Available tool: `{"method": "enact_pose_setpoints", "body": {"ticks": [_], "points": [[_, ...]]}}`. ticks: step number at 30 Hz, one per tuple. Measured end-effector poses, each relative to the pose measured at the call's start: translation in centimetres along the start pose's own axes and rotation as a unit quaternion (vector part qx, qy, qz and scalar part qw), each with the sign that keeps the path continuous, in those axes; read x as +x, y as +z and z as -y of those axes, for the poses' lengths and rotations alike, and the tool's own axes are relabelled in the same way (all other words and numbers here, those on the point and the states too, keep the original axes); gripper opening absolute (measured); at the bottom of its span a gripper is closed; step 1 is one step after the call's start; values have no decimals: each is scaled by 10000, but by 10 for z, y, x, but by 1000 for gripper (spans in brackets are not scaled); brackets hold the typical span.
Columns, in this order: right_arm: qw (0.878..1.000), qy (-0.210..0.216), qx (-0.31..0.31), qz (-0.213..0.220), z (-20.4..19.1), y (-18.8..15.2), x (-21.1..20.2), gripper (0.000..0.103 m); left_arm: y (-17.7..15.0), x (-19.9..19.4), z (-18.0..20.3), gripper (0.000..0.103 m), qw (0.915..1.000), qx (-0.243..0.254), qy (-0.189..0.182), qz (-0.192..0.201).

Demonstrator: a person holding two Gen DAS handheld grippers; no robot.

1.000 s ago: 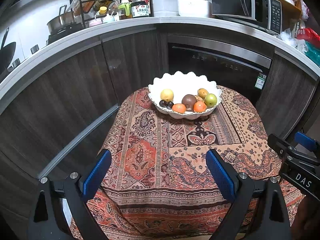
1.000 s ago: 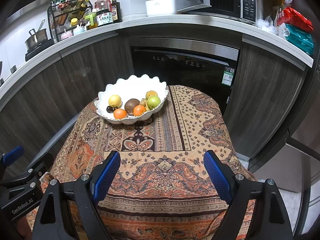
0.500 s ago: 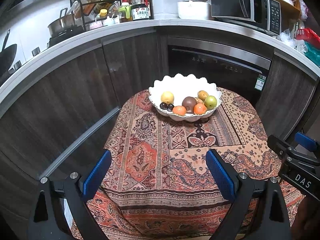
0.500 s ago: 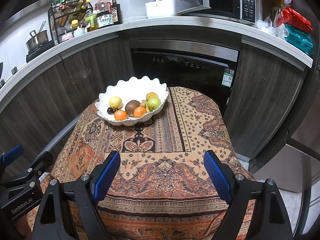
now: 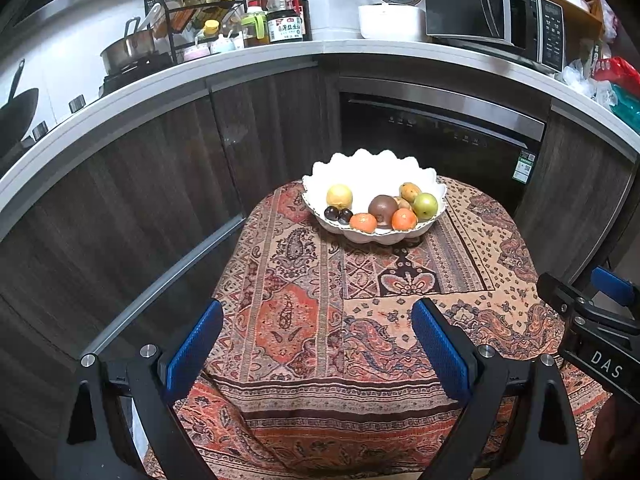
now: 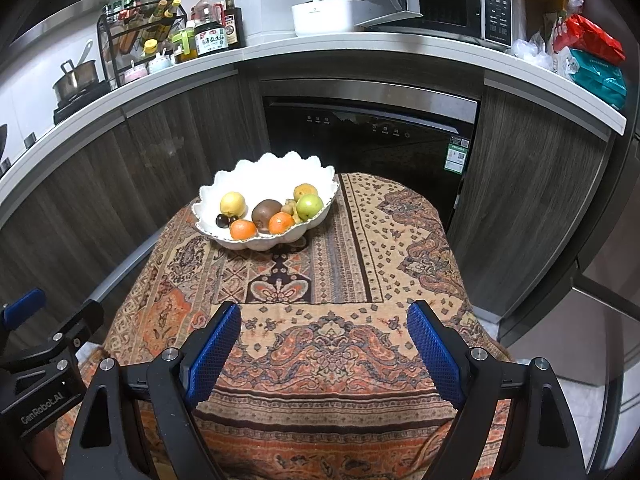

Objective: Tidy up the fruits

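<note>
A white scalloped bowl (image 5: 372, 168) (image 6: 276, 172) sits at the far side of a small table covered with a patterned cloth (image 5: 360, 304) (image 6: 328, 272). It holds several fruits: a yellow one (image 5: 339, 196), two dark plums (image 5: 338, 214), two oranges (image 5: 363, 222), a brown round fruit (image 5: 383, 206) and a green apple (image 5: 425, 206). My left gripper (image 5: 316, 324) is open and empty above the table's near edge. My right gripper (image 6: 324, 328) is open and empty, also at the near edge, to the right of the left one.
Dark wood cabinets and a built-in dishwasher (image 6: 372, 136) stand right behind the table. The counter above carries a bottle rack (image 5: 200, 20), a pot (image 5: 128, 52), a rice cooker (image 5: 392, 4) and a microwave (image 6: 444, 0).
Both grippers have drawn back a little and tilted up, so the bowl sits lower in view. Both stay open and empty. The fruits have not moved.
</note>
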State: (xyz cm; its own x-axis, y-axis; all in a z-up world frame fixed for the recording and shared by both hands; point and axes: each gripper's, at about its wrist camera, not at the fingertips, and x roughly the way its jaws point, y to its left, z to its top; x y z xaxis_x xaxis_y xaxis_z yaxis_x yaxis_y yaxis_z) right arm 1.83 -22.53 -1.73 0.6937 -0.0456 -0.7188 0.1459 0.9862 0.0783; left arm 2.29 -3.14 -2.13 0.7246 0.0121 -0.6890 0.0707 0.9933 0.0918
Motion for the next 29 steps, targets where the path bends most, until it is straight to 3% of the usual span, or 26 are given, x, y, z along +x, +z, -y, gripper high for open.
{"method": "enact_pose_setpoints", "body": {"ticks": [29], "points": [[10000, 12, 60, -36, -1, -5, 0, 86, -3, 1, 1, 96, 9999, 81, -37, -57]]}}
